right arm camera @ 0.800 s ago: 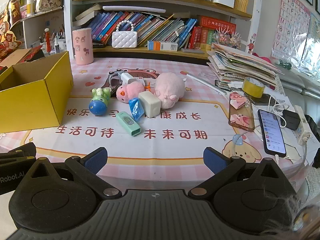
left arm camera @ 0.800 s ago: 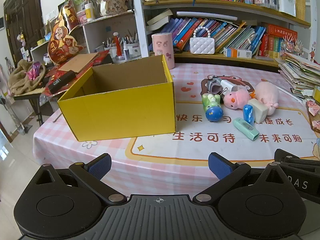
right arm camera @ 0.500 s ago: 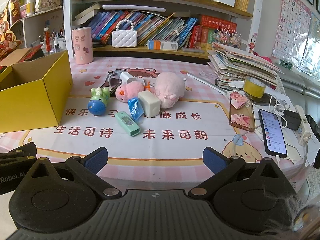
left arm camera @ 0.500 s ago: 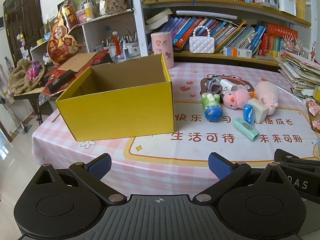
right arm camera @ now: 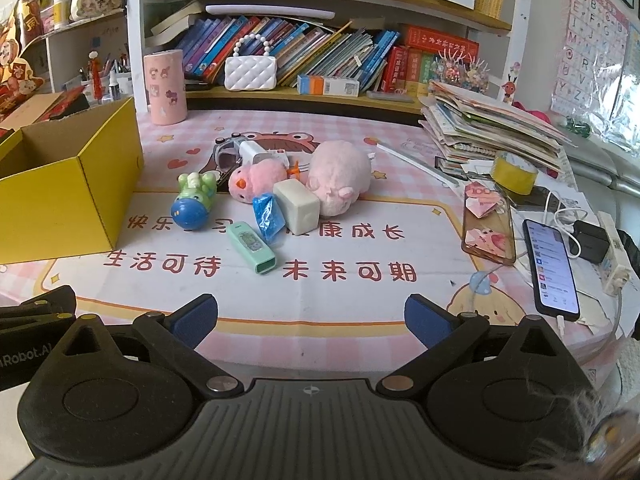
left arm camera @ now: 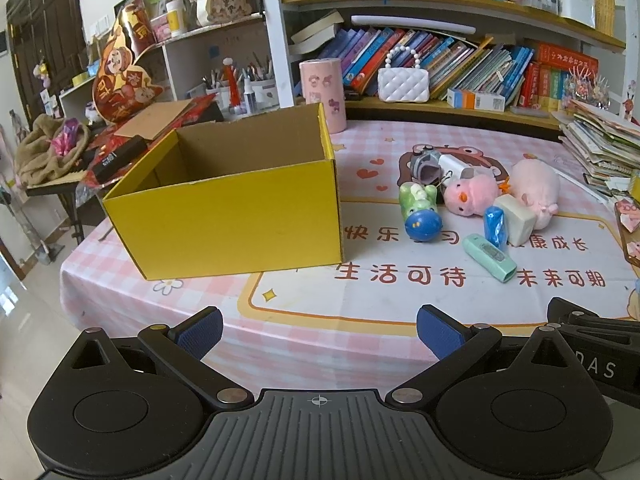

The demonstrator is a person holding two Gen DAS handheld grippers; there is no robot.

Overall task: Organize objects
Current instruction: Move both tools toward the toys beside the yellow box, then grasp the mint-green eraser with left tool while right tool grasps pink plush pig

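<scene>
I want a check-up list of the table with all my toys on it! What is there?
Surface: table under a pink checked cloth with a cartoon mat.
Job's things: open yellow box, nothing seen inside. Beside it lies a cluster: green-and-blue toy, pink chick plush, pink pig plush, white block, blue packet, mint device.
Clutter: pink cup, paper stack, yellow tape roll, clear phone case.
Grippers: left gripper and right gripper both open, holding nothing, at the near table edge.
Cables: white cable plugged into the phone; power strip.
Surroundings: bookshelf, alphabet poster.
</scene>
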